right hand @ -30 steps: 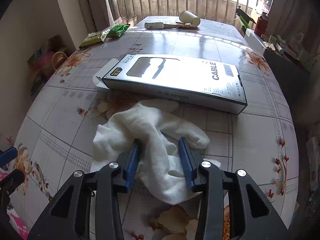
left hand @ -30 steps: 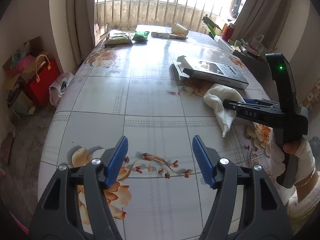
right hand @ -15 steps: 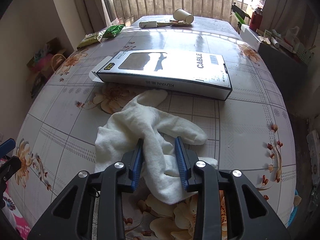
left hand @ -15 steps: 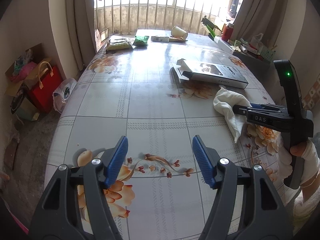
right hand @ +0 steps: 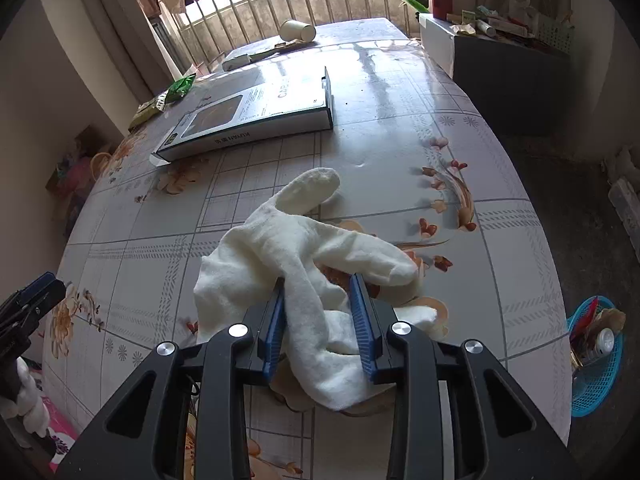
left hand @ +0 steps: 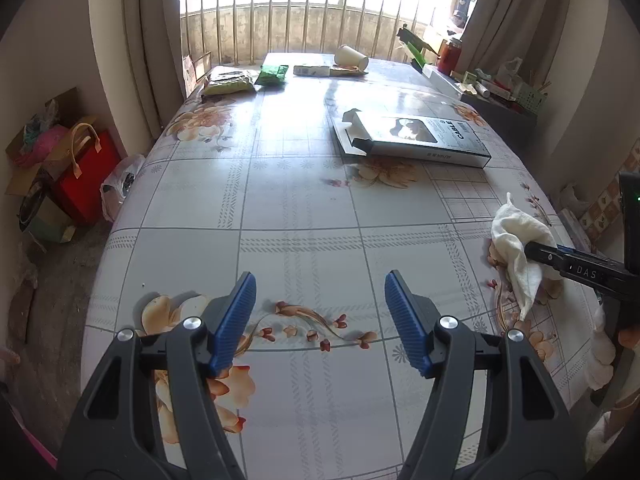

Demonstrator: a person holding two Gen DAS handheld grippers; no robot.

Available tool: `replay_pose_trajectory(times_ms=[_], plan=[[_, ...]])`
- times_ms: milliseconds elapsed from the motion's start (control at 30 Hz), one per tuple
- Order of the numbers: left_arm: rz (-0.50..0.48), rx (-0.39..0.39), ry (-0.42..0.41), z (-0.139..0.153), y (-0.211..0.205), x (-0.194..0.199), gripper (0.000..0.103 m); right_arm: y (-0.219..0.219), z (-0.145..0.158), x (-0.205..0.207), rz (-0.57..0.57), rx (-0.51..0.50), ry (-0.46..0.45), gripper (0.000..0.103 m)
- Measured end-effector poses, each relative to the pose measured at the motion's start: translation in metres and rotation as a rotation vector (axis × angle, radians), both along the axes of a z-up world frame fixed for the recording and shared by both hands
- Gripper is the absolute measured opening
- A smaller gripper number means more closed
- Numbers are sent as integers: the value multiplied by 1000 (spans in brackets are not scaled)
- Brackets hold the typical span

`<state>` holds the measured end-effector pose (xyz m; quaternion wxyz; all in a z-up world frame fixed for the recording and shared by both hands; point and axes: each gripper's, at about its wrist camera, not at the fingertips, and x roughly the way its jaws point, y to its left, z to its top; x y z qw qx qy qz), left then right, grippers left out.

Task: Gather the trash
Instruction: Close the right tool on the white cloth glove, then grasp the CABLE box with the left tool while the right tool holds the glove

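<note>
White cloth (right hand: pixel 304 264) is sitting clenched in the right gripper (right hand: pixel 318 320) fingers near the surface (right hand: pixel 400 128) edge, probably heading for the blue basket (right hand: pixel 596 376); left gripper (left hand: pixel 320 320) is hanging released, empty

We see daylight flooding through the barred window (left hand: pixel 320 4), blown out white. Glare streaks the table (left hand: pixel 304 120). Fisheye edges bend and darken.

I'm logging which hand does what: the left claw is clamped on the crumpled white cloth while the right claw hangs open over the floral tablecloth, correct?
The claws are swapped. The right wrist view shows the right claw clamped on the crumpled white cloth; the left wrist view shows the left claw hanging open over the floral tablecloth.
</note>
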<state>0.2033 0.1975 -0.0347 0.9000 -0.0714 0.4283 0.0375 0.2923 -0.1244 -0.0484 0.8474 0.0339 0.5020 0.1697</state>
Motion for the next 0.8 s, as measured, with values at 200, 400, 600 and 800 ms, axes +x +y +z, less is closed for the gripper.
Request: replay_pose_trajectory(times_ms=[200,400,600,800], plan=[[-76,-51,-9,19,-17,31,63,-29,-4,-7,-25,209,64,53],[-172,-46,-62,40,-44,115,72,-25,-6,-10,-11,235,56,62],[-192,-28,-42,33,-75,228,74,-28,-6,-16,2,252,42,66],[-129,-90,41,3,-91,304,74,-34,-7,-18,7,291,52,66]])
